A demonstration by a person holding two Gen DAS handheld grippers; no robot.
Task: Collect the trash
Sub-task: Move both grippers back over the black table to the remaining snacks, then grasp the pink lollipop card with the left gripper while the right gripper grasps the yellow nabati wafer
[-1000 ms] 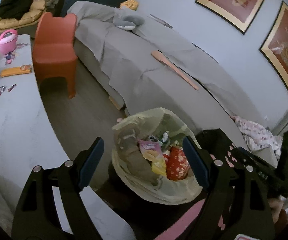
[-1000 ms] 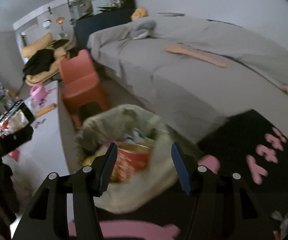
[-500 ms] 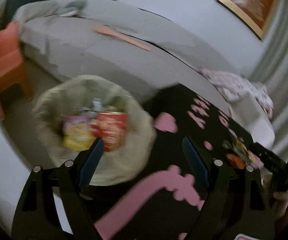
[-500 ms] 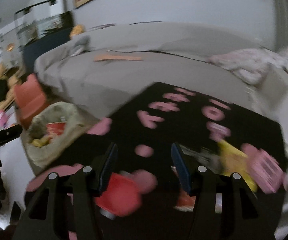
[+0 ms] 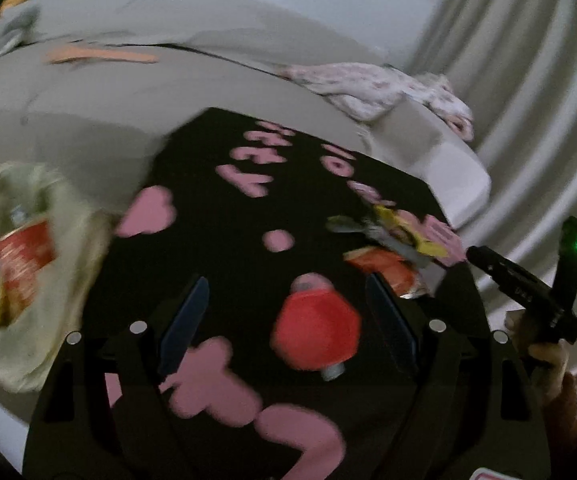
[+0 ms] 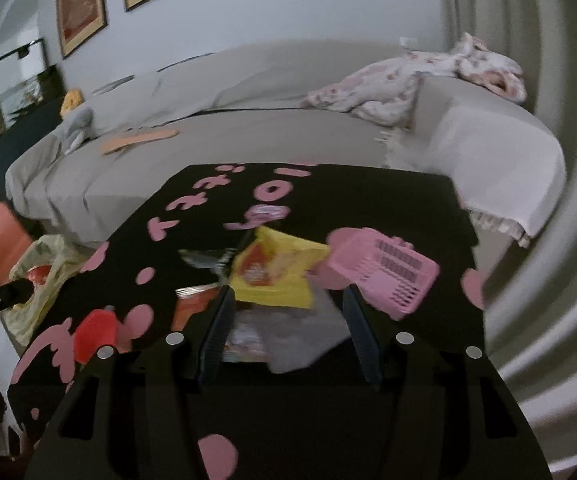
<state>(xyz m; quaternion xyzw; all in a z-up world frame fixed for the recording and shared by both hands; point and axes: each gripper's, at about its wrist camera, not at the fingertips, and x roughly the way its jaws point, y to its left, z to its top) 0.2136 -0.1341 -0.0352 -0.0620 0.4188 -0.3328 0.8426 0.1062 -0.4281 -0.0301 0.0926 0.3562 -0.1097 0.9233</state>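
Note:
Trash lies on a black rug with pink lettering [image 5: 224, 240]. A red bottle [image 5: 316, 334] lies between the open jaws of my left gripper [image 5: 288, 320], not gripped; it also shows in the right wrist view [image 6: 96, 330]. A yellow snack bag [image 6: 276, 270], an orange wrapper [image 6: 190, 306] and clear plastic wrappers [image 6: 288, 336] lie ahead of my open, empty right gripper [image 6: 288, 320]. The lined trash bin [image 5: 16, 272], holding a red can, stands at the rug's left edge.
A pink plastic basket [image 6: 384, 270] sits on the rug right of the yellow bag. A grey-covered sofa [image 6: 248, 136] runs behind the rug, with a floral cloth [image 6: 412, 76] on it. Curtains [image 6: 548, 200] hang at the right. An orange chair [image 6: 2, 240] stands far left.
Both grippers have swung right, away from the trash bin, and now face the litter on the rug. Both stay open and empty.

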